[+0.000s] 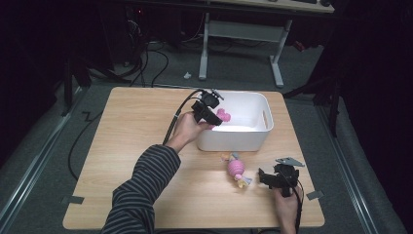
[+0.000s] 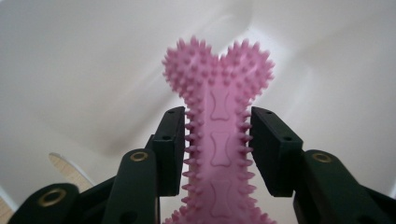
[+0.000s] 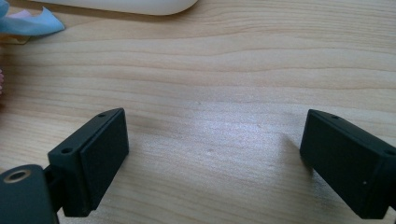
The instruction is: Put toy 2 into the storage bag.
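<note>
While the left hand-held gripper [image 2: 217,140] hangs over the white plastic tub [image 1: 253,134], a spiky pink rubber bone toy [image 2: 218,126] stands between its jaws (the pads barely clear of the spikes); the right hand-held gripper [image 3: 212,158] rests wide open on the wooden bench [image 1: 131,146].

The near left of the table [image 1: 122,195] is taken up by a sleeved forearm [image 1: 141,190]. The far right is blocked by a white bin [image 1: 243,139]. Between bin and right gripper [image 1: 265,178] the way is narrowed by a pink toy [image 1: 236,169]; bare wood is seen ahead of the right jaws.
</note>
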`<state>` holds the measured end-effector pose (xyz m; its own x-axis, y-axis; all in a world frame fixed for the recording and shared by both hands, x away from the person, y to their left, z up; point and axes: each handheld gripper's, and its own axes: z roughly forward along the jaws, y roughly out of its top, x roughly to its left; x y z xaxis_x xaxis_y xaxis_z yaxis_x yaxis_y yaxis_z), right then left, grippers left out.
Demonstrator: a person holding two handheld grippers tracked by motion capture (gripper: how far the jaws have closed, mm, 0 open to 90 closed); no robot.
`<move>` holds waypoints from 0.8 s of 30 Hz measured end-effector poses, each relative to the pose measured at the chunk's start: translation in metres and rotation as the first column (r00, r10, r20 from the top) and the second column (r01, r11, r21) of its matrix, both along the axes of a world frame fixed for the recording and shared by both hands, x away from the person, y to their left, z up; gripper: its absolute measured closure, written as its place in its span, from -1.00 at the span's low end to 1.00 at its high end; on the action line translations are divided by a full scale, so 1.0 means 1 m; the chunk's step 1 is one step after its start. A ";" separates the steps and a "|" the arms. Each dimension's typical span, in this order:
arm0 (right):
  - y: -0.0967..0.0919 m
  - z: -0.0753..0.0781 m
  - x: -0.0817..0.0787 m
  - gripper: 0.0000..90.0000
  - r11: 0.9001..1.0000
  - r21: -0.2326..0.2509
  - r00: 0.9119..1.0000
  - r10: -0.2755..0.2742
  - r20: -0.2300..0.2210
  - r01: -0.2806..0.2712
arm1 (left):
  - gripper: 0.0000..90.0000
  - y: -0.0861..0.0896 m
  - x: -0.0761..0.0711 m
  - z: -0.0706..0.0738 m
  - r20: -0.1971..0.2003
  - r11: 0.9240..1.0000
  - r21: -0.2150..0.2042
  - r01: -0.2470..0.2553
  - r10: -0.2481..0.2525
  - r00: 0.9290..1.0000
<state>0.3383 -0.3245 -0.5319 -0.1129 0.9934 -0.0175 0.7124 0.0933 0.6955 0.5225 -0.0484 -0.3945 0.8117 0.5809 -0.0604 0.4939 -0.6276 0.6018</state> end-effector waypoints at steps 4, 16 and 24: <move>0.000 0.000 0.000 -0.82 1.000 -0.003 1.000 0.004 0.002 -0.004 | 0.13 0.001 -0.005 0.004 0.006 1.000 -0.001 0.015 -0.015 1.000; 0.000 0.000 0.000 -0.82 1.000 0.000 1.000 0.003 0.002 -0.003 | -0.07 0.030 -0.028 0.033 0.086 0.996 -0.090 0.006 0.002 0.996; 0.000 0.000 0.000 -0.82 1.000 -0.002 1.000 -0.001 0.000 0.001 | -0.06 0.064 -0.040 0.038 0.106 0.987 -0.153 -0.046 0.063 0.992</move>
